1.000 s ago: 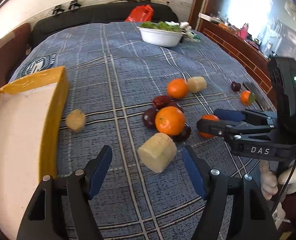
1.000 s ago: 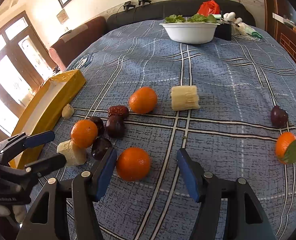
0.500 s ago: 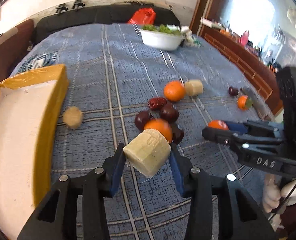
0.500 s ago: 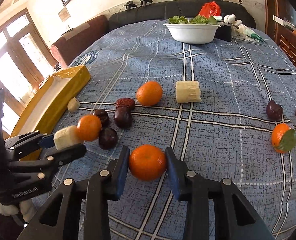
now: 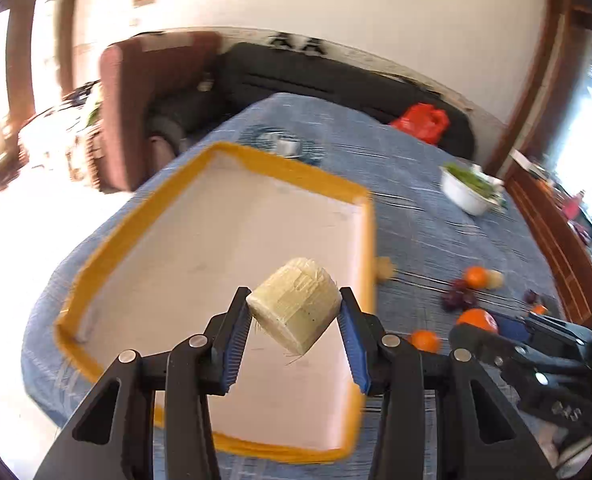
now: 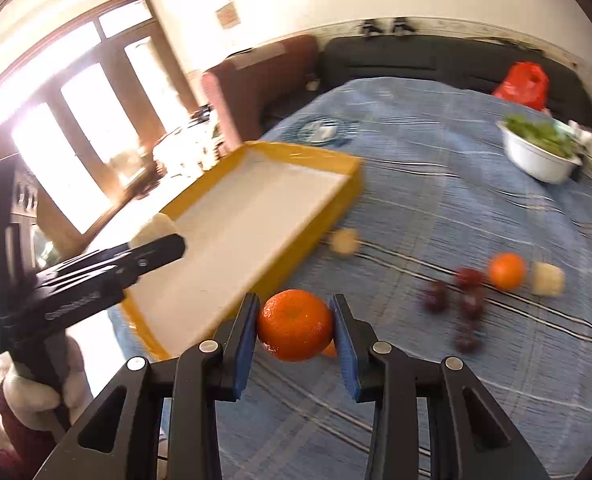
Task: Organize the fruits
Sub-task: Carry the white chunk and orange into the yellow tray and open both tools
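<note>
My left gripper (image 5: 296, 320) is shut on a pale yellow sugarcane chunk (image 5: 296, 308), lifted above the yellow-rimmed tray (image 5: 231, 240) with its white floor. In the right wrist view my right gripper (image 6: 294, 326) is shut on an orange (image 6: 294, 325), held above the blue cloth just right of the tray (image 6: 316, 160). The left gripper (image 6: 151, 250) shows there too, over the tray's near end. Loose fruit lies on the cloth: another orange (image 6: 506, 271), dark red fruits (image 6: 470, 300), two pale chunks (image 6: 346, 242) (image 6: 548, 279).
A white bowl of greens (image 6: 540, 152) stands at the far right of the blue checked tablecloth (image 6: 436, 184). A red bag (image 6: 524, 84) lies by the black sofa (image 6: 436, 60). A brown armchair (image 5: 143, 100) stands beyond the tray. A gloved hand (image 6: 35, 396) holds the left gripper.
Both grippers closed on their items, the left on the sugarcane chunk and the right on the orange, then lifted and swung left toward the tray.
</note>
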Action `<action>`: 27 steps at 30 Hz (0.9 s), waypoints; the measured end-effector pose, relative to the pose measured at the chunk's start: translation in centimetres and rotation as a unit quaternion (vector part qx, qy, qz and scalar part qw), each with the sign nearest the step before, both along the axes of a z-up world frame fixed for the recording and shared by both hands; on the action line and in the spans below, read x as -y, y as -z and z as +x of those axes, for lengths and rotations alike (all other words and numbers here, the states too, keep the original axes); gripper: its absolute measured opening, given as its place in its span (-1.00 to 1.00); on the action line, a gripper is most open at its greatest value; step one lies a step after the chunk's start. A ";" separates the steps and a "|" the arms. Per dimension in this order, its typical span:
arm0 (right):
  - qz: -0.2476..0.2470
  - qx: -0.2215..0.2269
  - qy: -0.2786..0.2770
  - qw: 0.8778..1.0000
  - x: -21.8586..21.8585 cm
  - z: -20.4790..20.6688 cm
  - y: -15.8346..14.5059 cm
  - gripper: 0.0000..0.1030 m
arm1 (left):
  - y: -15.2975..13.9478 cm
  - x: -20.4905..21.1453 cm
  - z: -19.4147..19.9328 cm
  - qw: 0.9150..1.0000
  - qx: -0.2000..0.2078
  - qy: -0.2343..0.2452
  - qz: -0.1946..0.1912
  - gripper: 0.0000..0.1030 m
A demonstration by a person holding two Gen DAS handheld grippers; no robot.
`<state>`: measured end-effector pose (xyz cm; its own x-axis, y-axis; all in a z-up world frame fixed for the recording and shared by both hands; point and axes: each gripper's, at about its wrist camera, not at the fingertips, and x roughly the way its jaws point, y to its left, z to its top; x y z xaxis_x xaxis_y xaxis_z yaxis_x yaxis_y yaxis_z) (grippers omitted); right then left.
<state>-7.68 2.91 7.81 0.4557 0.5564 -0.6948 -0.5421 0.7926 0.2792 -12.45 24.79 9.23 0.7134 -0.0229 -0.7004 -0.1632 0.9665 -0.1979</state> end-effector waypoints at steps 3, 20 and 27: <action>-0.007 0.003 -0.044 0.999 -5.2 -0.6 0.3 -0.22 | 1.1 -2.8 -0.3 0.999 -0.018 -0.049 0.015 -0.18; -0.108 0.010 -0.113 0.988 -15.8 -2.1 6.4 -0.19 | 4.0 -8.3 -1.6 0.992 -0.040 -0.109 -0.043 0.20; -0.081 0.033 -0.104 0.991 -15.3 -3.2 4.0 0.23 | 1.7 -8.7 -3.0 0.990 -0.007 -0.127 -0.060 0.35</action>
